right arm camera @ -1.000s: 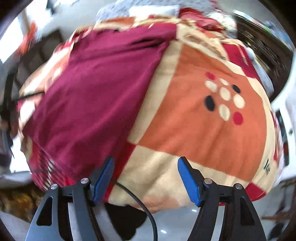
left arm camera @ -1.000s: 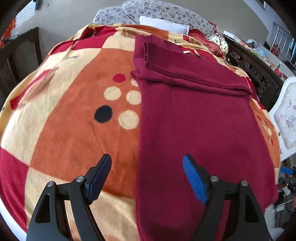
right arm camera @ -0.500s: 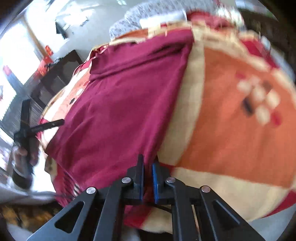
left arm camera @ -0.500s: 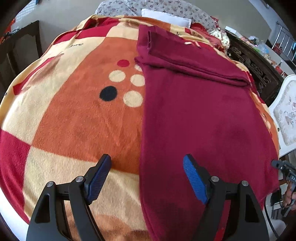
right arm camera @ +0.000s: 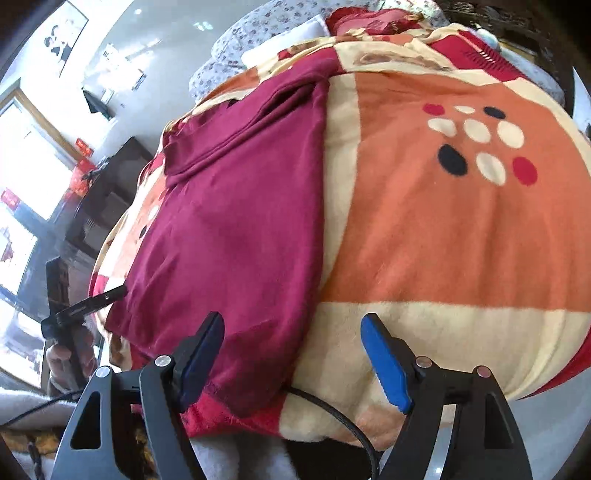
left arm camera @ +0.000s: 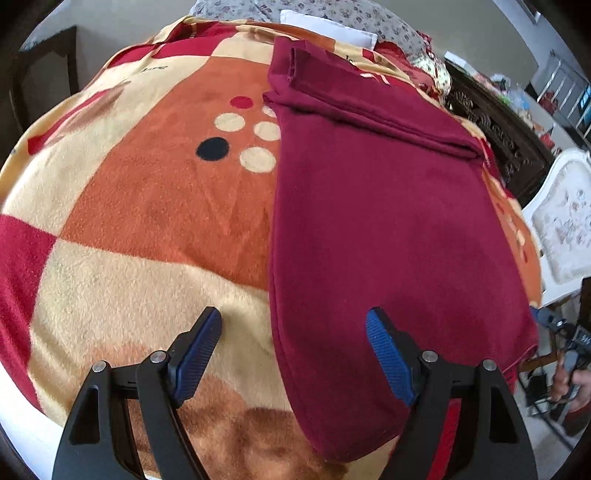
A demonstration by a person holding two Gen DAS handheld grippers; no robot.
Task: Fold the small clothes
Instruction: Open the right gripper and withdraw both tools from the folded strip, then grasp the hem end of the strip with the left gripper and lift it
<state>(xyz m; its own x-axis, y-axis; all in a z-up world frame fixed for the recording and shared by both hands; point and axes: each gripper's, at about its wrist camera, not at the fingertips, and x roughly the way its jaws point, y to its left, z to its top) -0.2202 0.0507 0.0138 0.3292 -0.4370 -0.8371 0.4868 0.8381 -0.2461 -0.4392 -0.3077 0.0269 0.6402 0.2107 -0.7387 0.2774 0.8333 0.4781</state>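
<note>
Garment (left arm camera: pixel 376 229), a maroon one, lies spread flat on the blanket (left arm camera: pixel 155 206) that covers the bed, its long body running from the near edge toward the pillows (left arm camera: pixel 332 22). Folding looks only partly done: at the far end a band of cloth, likely the sleeves or top, is already turned over across the body, and the sides lie straight, but the long lower part is still unfolded and the near hem hangs just over the bed's edge. What seems left is to bring that near end up over the far one, perhaps more than once.

Left hand-held gripper (left arm camera: pixel 293 354) hovers over the near left corner of the garment with its jaws wide apart, one blue pad above the blanket and the other above the cloth, clamped on nothing. Right hand-held gripper (right arm camera: pixel 291 354) has just sprung its jaws apart; they now straddle the garment's right edge near the hem without pressing it.

Only the left view shows the folded band clearly, plus a chair (left arm camera: pixel 565 221) beside the bed and the person's hand (left arm camera: pixel 570 384) on the other tool. Only the right view shows the hem draping off the bed, a black cable (right arm camera: pixel 332 413) below it, and bright windows (right arm camera: pixel 22 192).
</note>
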